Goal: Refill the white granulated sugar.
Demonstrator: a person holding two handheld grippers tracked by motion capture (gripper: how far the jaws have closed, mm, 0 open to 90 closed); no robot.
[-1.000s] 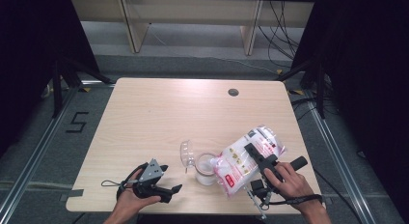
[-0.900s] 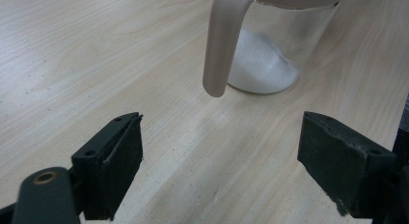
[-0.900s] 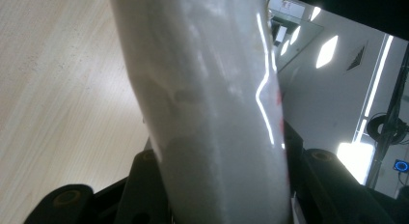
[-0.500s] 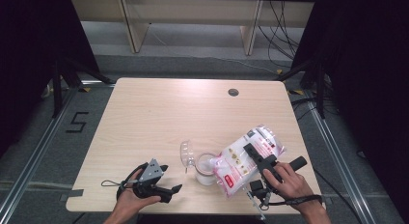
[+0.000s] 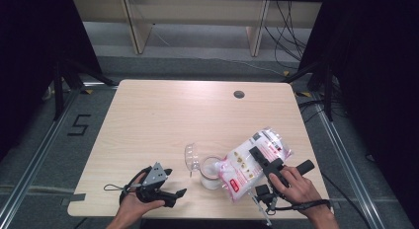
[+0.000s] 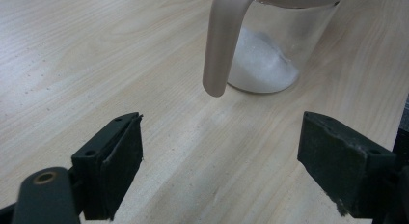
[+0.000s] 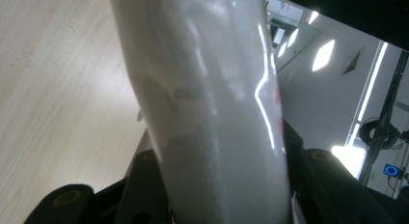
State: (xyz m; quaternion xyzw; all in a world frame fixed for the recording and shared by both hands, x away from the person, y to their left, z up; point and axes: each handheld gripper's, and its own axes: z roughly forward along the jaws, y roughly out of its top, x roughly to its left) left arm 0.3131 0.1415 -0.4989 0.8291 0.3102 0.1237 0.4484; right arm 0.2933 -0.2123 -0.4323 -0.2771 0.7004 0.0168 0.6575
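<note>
The bag [image 5: 254, 160] of white powder, clear plastic with pink and red print, is held tilted over the counter [image 5: 163, 115] near its front right part. Its lower end leans down onto the rim of the jar [image 5: 211, 171], and its upper end points up and away to the right. The right tongs [image 5: 264, 162] are clamped across the bag's middle, with the person's right hand [image 5: 296, 182] behind them. In the right gripper view the bag [image 7: 212, 103] bulges up between the two black jaws, which press on it from both sides.

The jar is a clear glass with a heap of white powder in its bottom. Its hinged lid [image 5: 190, 157] stands open on the left side. In the left gripper view the jar [image 6: 270, 50] stands on the wood straight ahead, with a pale, rounded strip [image 6: 223, 45] hanging down in front of its left side, its tip clear of the counter.

The left tongs [image 5: 170, 194] rest near the counter's front edge, to the left of the jar and apart from it, in the person's left hand [image 5: 136, 204]. Their jaws stand wide apart with only bare wood between them.

A small dark round hole [image 5: 239, 94] sits in the counter near its far edge.
</note>
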